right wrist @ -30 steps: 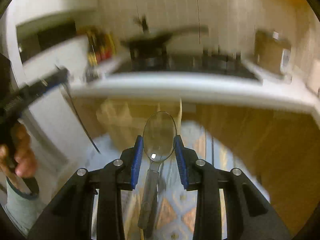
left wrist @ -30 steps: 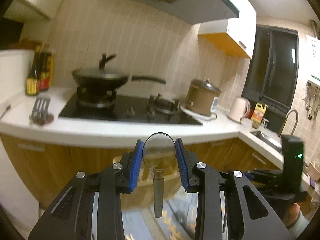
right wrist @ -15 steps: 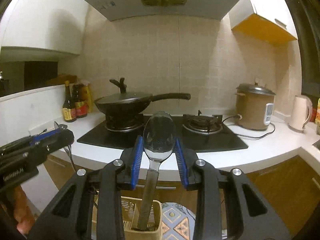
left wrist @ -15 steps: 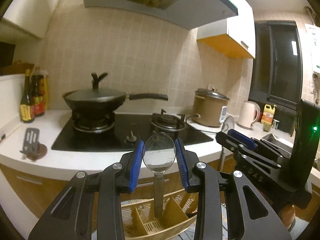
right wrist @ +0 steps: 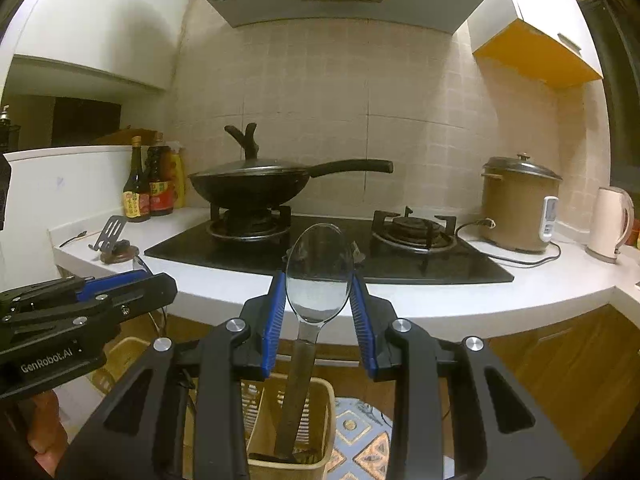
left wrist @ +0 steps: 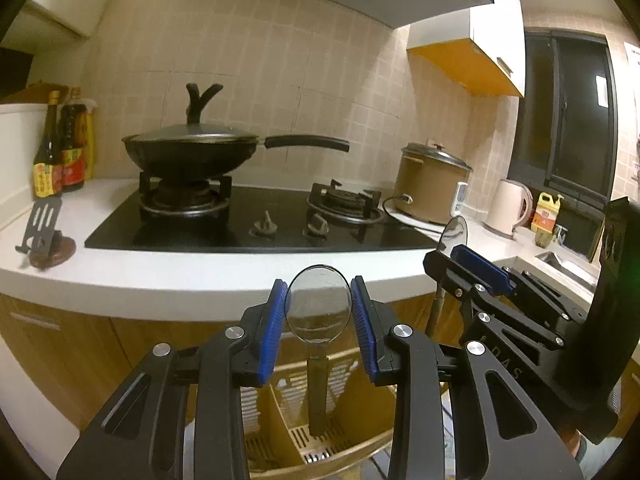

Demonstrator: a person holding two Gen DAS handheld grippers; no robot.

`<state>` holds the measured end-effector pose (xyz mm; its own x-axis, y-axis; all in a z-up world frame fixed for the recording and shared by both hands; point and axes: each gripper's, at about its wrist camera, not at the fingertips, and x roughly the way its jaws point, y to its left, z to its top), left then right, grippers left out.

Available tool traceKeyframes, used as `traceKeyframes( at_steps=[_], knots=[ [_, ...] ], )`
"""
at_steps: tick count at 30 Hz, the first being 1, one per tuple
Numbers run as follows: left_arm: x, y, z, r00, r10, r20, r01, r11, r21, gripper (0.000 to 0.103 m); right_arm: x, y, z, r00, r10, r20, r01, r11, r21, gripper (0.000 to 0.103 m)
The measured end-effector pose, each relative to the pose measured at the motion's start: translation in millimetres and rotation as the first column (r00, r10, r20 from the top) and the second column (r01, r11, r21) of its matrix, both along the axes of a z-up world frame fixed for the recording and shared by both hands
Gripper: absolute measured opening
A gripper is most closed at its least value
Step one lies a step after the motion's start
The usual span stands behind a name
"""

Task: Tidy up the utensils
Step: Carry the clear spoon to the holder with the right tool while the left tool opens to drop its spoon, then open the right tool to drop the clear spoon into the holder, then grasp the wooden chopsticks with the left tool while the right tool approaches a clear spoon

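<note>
Left gripper (left wrist: 319, 312) pinches a round-bowled spoon (left wrist: 318, 308) by its bowl, handle hanging into a compartment of the beige utensil caddy (left wrist: 280, 412). Right gripper (right wrist: 319, 304) likewise pinches an oval spoon (right wrist: 318, 276), handle inside the caddy. Risk: smooth curved bowls may slip between pads, or a handle may catch the divider.

Wok (right wrist: 248, 188) on stove's left burner, cooker (right wrist: 518, 206) right, w/ bottles (right wrist: 150, 184) left.
</note>
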<state>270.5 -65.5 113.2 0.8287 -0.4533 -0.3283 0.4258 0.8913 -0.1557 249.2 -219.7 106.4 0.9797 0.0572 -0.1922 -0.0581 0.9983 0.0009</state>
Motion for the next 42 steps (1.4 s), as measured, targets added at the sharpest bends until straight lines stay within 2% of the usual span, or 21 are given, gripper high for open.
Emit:
traceKeyframes(
  at_steps=[2, 7, 13, 20, 26, 28, 29, 32, 34, 36, 38, 42],
  knots=[
    [-3, 1, -3, 1.0, -0.01, -0.009, 0.01, 1.0, 0.007, 0.031, -5, -1, -1, 1.0, 0.001, -0.001, -0.001, 1.0, 0.004, 0.03],
    [-13, 9, -2, 1.0, -0.016, -0.023, 0.016, 1.0, -0.012, 0.034, -14, -5, -2, 0.996, 0.054, -0.076, -0.052, 0.998, 0.025, 0.03],
    [-35, 21, 8, 1.0, -0.011, -0.017, 0.011, 1.0, -0.022, 0.038, -28, -22, 3, 0.987, 0.093, -0.132, -0.081, 0.992, 0.097, 0.03],
    [-41, 31, 11, 1.0, -0.002, -0.024, 0.001, 0.999, -0.035, 0.038, -37, -44, 7, 0.981, 0.103, -0.162, -0.081, 0.987, 0.138, 0.03],
    [-44, 43, 6, 0.997, -0.009, -0.073, 0.005, 0.999, -0.051, 0.038, -42, -65, 2, 0.968, 0.128, -0.216, -0.083, 0.975, 0.207, 0.03],
    [-50, 45, 5, 0.994, -0.016, -0.105, 0.012, 0.999, -0.039, 0.038, -49, -69, -1, 0.956, 0.133, -0.26, -0.079, 0.975, 0.208, 0.037],
    [-53, 46, 4, 0.993, -0.014, -0.119, 0.011, 1.0, -0.027, 0.038, -51, -69, -2, 0.951, 0.134, -0.278, -0.079, 0.976, 0.202, 0.048],
    [-67, 49, -6, 0.979, -0.018, -0.205, 0.021, 1.0, 0.014, 0.041, -63, -63, -13, 0.922, 0.133, -0.364, -0.083, 0.985, 0.149, 0.051],
    [-74, 53, -19, 0.959, -0.03, -0.283, 0.037, 0.999, 0.023, 0.041, -67, -58, -25, 0.89, 0.137, -0.435, -0.087, 0.987, 0.132, 0.051],
    [-81, 59, -36, 0.934, -0.035, -0.355, 0.047, 0.999, 0.025, 0.041, -66, -52, -41, 0.842, 0.161, -0.516, -0.103, 0.985, 0.14, 0.051],
    [-85, 65, -51, 0.909, -0.033, -0.416, 0.05, 0.998, 0.03, 0.041, -66, -41, -64, 0.773, 0.202, -0.601, -0.131, 0.978, 0.161, 0.051],
    [-95, 75, -83, 0.856, -0.028, -0.516, 0.064, 0.997, 0.052, 0.041, -62, -19, -102, 0.662, 0.221, -0.716, -0.152, 0.975, 0.161, 0.051]
  ],
)
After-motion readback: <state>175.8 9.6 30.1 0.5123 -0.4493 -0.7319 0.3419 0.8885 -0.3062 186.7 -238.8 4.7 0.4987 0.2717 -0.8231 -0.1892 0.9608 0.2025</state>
